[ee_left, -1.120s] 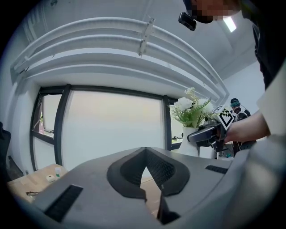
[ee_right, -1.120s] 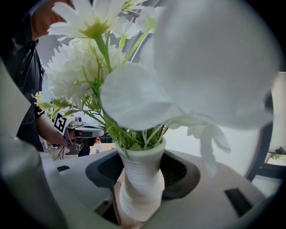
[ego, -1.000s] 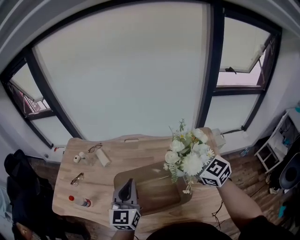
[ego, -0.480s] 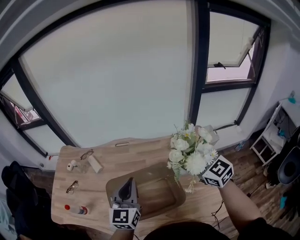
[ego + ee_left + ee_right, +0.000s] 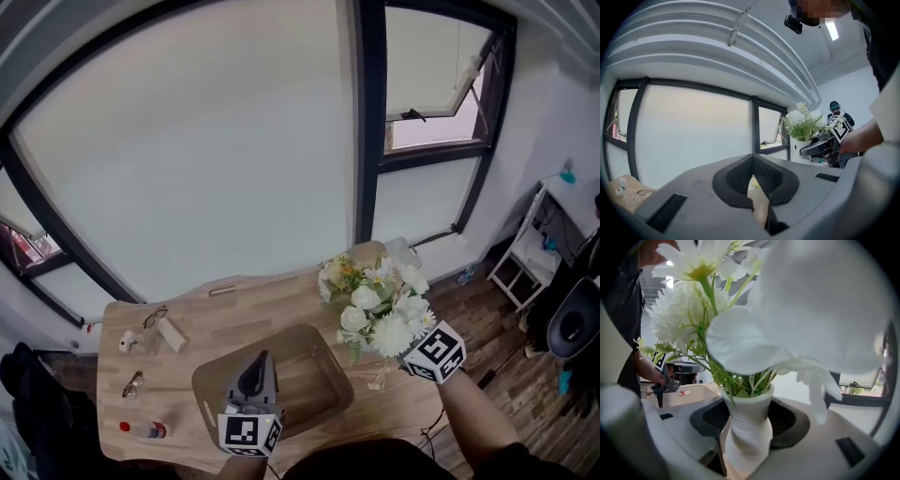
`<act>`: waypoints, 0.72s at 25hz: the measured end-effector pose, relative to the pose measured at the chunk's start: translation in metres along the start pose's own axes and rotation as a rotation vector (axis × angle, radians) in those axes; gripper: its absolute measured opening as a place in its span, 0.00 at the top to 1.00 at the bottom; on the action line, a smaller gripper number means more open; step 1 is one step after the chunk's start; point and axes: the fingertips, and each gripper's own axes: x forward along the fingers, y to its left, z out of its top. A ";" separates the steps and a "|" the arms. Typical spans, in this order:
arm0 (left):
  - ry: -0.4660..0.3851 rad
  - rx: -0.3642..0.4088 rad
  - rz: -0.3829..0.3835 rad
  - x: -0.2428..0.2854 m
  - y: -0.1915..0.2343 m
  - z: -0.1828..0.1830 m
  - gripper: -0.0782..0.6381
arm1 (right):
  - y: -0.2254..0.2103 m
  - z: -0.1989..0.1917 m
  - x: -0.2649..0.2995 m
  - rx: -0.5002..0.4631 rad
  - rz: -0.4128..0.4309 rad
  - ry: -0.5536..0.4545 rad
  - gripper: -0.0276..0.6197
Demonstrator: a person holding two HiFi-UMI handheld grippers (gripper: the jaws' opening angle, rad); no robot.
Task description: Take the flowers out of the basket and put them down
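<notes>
Your right gripper [image 5: 749,439] has its jaws pinched on the ribbed white vase [image 5: 749,413], one pad on either side of its waist. Straight above the jaws the flowers [image 5: 693,301] rise from the vase's mouth, white blooms on green stems that fill most of the right gripper view.

In the head view the flowers stand just ahead and left of that gripper's marker cube [image 5: 434,352]. They are outside the basket [image 5: 336,375], beside its far right corner and over the right part of the wooden table [image 5: 197,314]. The blooms hide the vase there, so only the right gripper view shows you the grip itself.

The black-and-white square markers on the cubes are the only clear print. A small red-and-white label [image 5: 684,392] shows past the vase's left side, too small to read.

Your left gripper [image 5: 255,370] sits left of the right one, over the basket's near side. Its jaws are drawn together at the tips with nothing between them. The left gripper view alone gives you the side-on picture: off to its right are the flowers, the vase and the right gripper in your hand [image 5: 855,140].

Well to the left of both grippers, the table carries two pairs of glasses [image 5: 155,317], a small white box [image 5: 172,333] and a red-capped bottle [image 5: 142,430].
</notes>
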 end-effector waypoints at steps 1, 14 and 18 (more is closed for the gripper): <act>0.002 -0.001 -0.007 0.003 -0.004 -0.001 0.89 | -0.003 -0.006 -0.003 0.006 -0.014 0.003 0.55; 0.042 -0.032 -0.006 0.020 -0.012 -0.026 0.89 | -0.020 -0.064 -0.005 0.048 -0.119 0.047 0.55; 0.056 -0.037 0.001 0.024 -0.011 -0.034 0.89 | -0.023 -0.073 0.002 0.044 -0.115 0.055 0.55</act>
